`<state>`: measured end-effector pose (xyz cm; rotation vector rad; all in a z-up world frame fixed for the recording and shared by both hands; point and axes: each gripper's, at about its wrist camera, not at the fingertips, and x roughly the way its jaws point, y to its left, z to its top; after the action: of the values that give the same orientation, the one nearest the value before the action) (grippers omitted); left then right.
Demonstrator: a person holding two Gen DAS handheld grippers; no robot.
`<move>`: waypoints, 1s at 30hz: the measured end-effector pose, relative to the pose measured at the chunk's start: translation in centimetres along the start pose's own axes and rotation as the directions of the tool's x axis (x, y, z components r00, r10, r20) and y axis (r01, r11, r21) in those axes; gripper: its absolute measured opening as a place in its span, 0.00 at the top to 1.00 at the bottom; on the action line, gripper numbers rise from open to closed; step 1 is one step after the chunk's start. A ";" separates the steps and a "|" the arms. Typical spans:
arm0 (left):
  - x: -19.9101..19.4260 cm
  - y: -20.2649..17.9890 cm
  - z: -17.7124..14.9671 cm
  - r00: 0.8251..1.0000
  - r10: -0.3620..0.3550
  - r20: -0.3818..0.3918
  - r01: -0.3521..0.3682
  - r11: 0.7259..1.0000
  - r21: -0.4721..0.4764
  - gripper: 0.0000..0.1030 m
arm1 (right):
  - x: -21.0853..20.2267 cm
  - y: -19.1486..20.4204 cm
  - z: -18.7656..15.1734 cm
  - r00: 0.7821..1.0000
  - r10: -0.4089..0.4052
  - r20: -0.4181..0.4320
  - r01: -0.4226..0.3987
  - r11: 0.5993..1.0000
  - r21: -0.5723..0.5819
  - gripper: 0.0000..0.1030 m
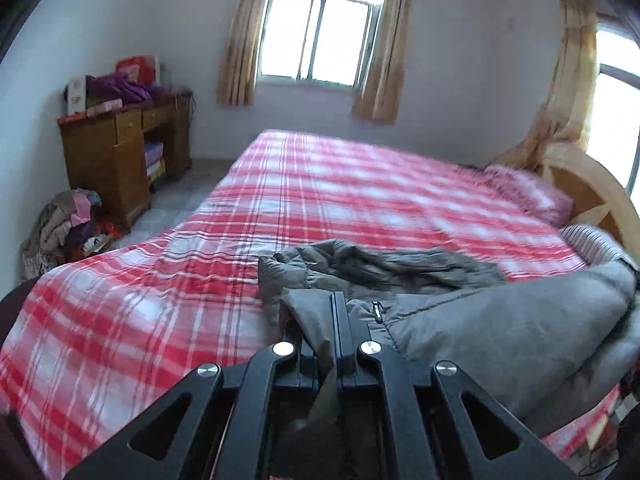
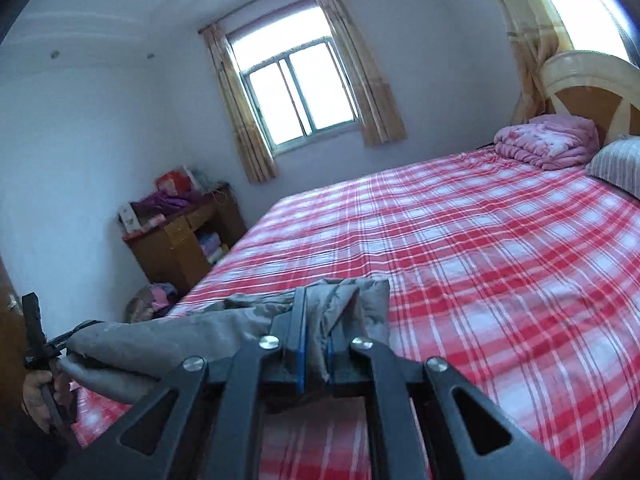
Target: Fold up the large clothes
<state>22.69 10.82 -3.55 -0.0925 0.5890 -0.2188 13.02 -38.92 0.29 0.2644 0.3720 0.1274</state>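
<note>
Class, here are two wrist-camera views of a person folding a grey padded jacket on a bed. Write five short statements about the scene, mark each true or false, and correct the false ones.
1. The left gripper is shut on the grey padded jacket. True.
2. The right gripper is open and holds nothing. False: grey jacket fabric is clamped between its fingers.
3. The bedsheet is plain blue. False: it is red and white plaid.
4. A folded pink blanket lies near the wooden headboard. True.
5. The wooden desk by the wall has a bare top. False: purple cloth and boxes sit on it.
</note>
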 end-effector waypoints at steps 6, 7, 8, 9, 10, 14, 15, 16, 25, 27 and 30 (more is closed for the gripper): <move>9.3 0.9 2.9 0.996 0.051 -0.074 -0.050 0.999 0.013 0.96 | 11.6 -1.0 2.2 0.995 -0.084 -0.049 0.086 0.996 0.040 0.92; 10.7 1.0 3.2 0.994 0.062 -0.089 -0.061 0.998 0.018 0.96 | 12.8 -1.3 2.3 0.993 -0.100 -0.055 0.102 0.994 0.044 0.92; 12.6 1.2 3.5 0.992 0.069 -0.109 -0.067 0.997 0.026 0.96 | 14.3 -1.7 2.2 0.991 -0.116 -0.066 0.119 0.992 0.049 0.92; 14.0 1.2 3.6 0.989 0.089 -0.122 -0.084 0.995 0.046 0.96 | 16.2 -2.1 2.2 0.987 -0.141 -0.077 0.145 0.989 0.043 0.92; 15.0 1.4 3.6 0.986 0.104 -0.132 -0.097 0.994 0.056 0.95 | 17.8 -2.7 2.0 0.983 -0.156 -0.096 0.161 0.986 0.052 0.92; 19.6 2.2 3.4 0.978 0.121 -0.173 -0.116 0.993 0.038 0.92 | 23.0 -3.7 0.6 0.960 -0.231 -0.160 0.239 0.971 0.030 0.92; 20.1 2.7 3.1 0.976 0.115 -0.187 -0.116 0.993 0.008 0.91 | 24.4 -3.8 0.2 0.953 -0.246 -0.175 0.252 0.968 0.013 0.92; 20.3 3.0 3.1 0.977 0.109 -0.185 -0.114 0.993 -0.014 0.91 | 25.4 -4.0 -0.3 0.949 -0.253 -0.189 0.259 0.966 0.005 0.91; 18.7 6.0 4.7 0.983 0.057 -0.174 -0.093 0.973 -0.210 0.84 | 30.6 -4.2 -0.2 0.936 -0.263 -0.233 0.259 0.965 -0.049 0.70; 18.6 6.3 5.2 0.982 0.026 -0.189 -0.072 0.968 -0.240 0.80 | 31.4 -4.3 -0.3 0.929 -0.281 -0.240 0.276 0.960 -0.056 0.42; 17.7 6.5 5.7 0.987 0.009 -0.160 -0.052 0.964 -0.262 0.44 | 31.4 -4.7 -0.4 0.925 -0.293 -0.240 0.292 0.956 -0.041 0.31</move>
<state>41.33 13.15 -9.34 -0.3282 0.7753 -0.1162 42.20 -37.95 -12.11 0.1863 0.6521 -0.1359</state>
